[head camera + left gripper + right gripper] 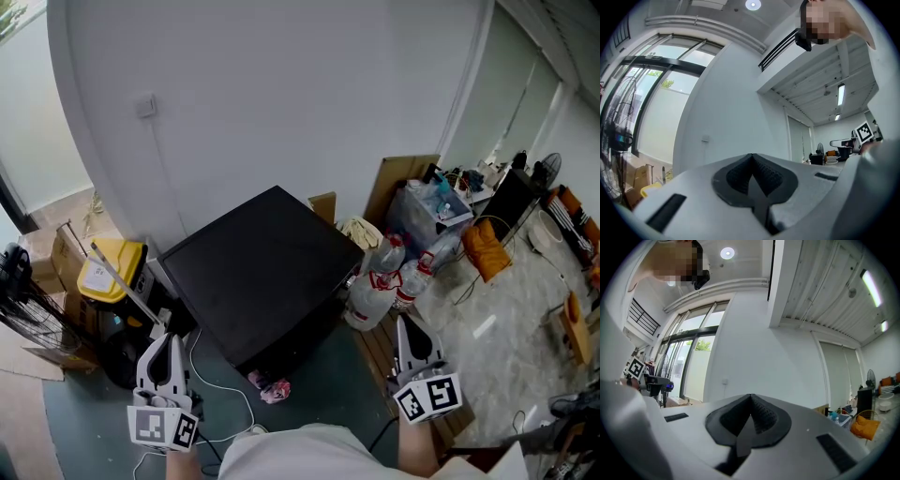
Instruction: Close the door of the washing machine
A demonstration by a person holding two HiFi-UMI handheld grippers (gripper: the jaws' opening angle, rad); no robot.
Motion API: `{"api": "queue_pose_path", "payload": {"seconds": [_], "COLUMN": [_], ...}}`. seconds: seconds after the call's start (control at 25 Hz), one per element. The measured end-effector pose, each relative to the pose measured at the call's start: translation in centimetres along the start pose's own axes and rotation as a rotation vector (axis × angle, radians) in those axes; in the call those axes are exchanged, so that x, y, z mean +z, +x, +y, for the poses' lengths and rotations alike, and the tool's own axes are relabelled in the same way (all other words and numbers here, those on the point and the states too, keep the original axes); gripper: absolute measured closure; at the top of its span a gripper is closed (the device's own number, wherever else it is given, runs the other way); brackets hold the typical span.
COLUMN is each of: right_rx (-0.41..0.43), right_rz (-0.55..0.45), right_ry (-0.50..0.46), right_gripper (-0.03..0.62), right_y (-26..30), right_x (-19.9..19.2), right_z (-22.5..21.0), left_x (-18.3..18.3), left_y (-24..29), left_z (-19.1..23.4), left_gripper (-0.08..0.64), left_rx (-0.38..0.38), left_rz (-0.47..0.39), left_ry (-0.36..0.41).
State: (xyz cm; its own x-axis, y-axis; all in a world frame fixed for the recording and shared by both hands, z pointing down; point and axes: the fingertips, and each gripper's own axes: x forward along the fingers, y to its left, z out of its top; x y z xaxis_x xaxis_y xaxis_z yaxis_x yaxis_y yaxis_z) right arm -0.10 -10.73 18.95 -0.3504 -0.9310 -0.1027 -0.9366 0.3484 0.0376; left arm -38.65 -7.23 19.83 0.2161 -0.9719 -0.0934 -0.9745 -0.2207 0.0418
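Observation:
The washing machine (262,267) is a black box against the white wall, seen from above in the head view; its door is not visible from here. My left gripper (167,339) is low and to the left of the machine's front, shut and holding nothing. My right gripper (405,323) is low and to the right of the front, also shut and holding nothing. In the left gripper view the jaws of the left gripper (752,157) meet at the tips in front of wall and ceiling. The right gripper (751,397) shows the same in its own view. Neither gripper touches the machine.
A pink cloth (274,389) lies on the floor at the machine's front. Large water bottles (375,291) stand to its right, with a clear bin (427,211) and cardboard (398,183) behind. A yellow container (111,267) and a fan (23,291) are on the left. A white cable (230,403) trails on the floor.

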Motion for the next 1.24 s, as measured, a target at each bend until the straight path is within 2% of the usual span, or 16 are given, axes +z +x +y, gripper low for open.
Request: {"api": "queue_pose_path", "payload": {"seconds": [0.2,0.36,1.24], "right_rx": [-0.027,-0.014,0.009], "right_rz": [0.015,0.013,0.057], "right_ry": [-0.016,-0.048,-0.036], "right_gripper": [0.597,0.597,0.597], "right_y": [0.3,0.6,0.6], "right_x": [-0.5,-0.3,-1.9], "right_z": [0.2,1.3,1.7], "left_x": [-0.2,-0.3,-1.2], "left_y": [-0.3,-0.5,-0.6], "left_z": [-0.2,0.1,-0.8], "left_gripper": [0.557,0.557,0.557], "left_rx": [-0.015,-0.023,-0.035], "left_rz": [-0.007,-0.002,0.016], "left_ry": [-0.009,-0.011,-0.032]}}
